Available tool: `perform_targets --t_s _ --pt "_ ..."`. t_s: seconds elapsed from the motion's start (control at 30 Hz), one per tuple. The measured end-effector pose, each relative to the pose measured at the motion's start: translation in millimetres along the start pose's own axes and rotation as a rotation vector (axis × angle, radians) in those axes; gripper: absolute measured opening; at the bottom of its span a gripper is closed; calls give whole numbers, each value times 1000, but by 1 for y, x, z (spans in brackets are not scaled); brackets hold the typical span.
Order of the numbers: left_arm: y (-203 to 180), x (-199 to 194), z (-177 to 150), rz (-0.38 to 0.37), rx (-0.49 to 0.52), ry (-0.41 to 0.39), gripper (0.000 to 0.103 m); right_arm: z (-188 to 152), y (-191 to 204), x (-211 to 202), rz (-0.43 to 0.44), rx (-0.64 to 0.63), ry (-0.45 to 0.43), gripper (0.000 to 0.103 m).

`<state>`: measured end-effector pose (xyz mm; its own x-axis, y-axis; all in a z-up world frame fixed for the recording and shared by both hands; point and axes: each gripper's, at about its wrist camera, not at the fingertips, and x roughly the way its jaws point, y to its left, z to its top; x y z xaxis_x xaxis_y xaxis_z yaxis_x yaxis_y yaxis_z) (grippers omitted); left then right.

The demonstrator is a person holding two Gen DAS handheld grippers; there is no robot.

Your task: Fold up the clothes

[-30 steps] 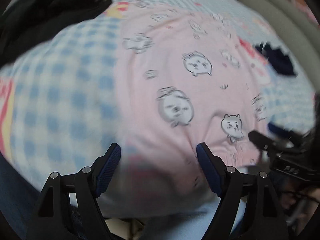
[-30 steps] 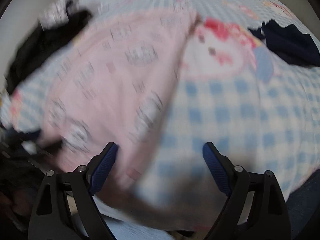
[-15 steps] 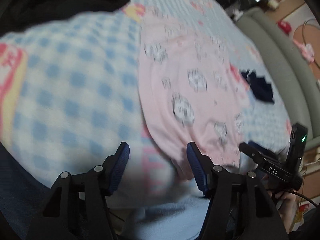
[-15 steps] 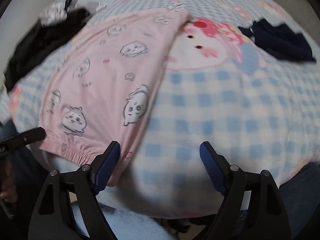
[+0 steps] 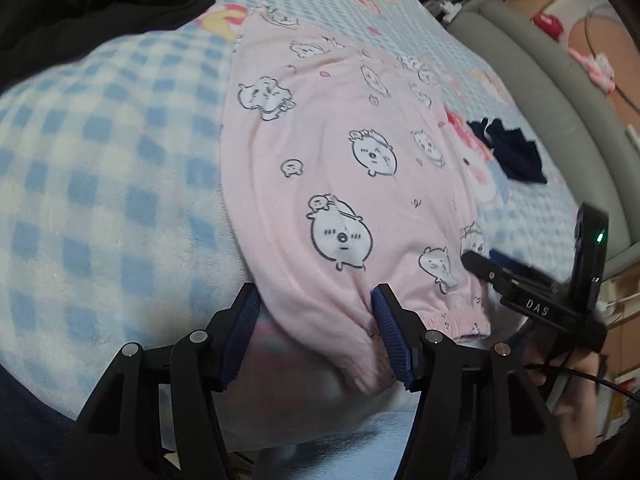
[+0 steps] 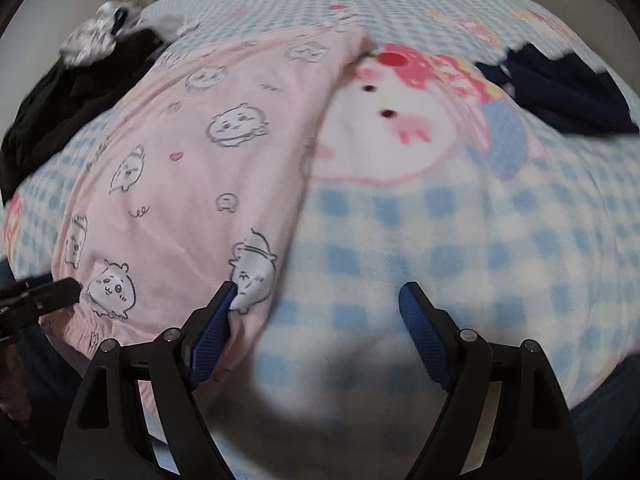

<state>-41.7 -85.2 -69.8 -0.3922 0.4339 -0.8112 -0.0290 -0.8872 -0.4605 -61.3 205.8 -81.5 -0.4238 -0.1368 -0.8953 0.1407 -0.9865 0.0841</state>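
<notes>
Pink pyjama trousers (image 5: 336,152) printed with cartoon animals lie flat on a blue-and-white checked blanket (image 5: 100,184), the elastic waistband at the near edge. My left gripper (image 5: 316,304) is open and its fingers straddle the waistband's left corner, with pink cloth bunched between them. In the right wrist view the same trousers (image 6: 192,168) fill the left half. My right gripper (image 6: 320,300) is open at the waistband's right corner; its left finger (image 6: 218,316) touches the pink cloth and the right finger hangs over the blanket (image 6: 460,248).
A black garment (image 5: 80,4) is heaped at the far left and a navy garment (image 5: 512,152) lies at the right. A grey padded bed edge (image 5: 568,92) curves along the right side. The right gripper's body (image 5: 540,304) and a hand show at the lower right.
Both grippers have moved in toward the near waistband. The left one now has the pink corner between its fingers; the right one has closed in on the other corner.
</notes>
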Motion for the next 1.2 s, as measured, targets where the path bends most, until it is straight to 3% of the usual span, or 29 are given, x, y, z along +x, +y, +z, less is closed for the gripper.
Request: perform_targets --t_s 0.43,0.7,0.87,1.0,1.2 --pt "0 6 -2 6 12 2 62 -5 3 -15 -71 11 18 82" --pt "0 -11 6 2 24 -32 63 4 4 -31 -52 2 14 83" --pt "3 -30 51 83 90 -122 60 38 3 -43 -11 -39 -33 83" --pt "20 -24 97 94 56 -158 55 82 1 -36 12 -40 -57 83" --pt "38 0 153 103 10 -179 51 128 -5 0 62 -21 -17 83"
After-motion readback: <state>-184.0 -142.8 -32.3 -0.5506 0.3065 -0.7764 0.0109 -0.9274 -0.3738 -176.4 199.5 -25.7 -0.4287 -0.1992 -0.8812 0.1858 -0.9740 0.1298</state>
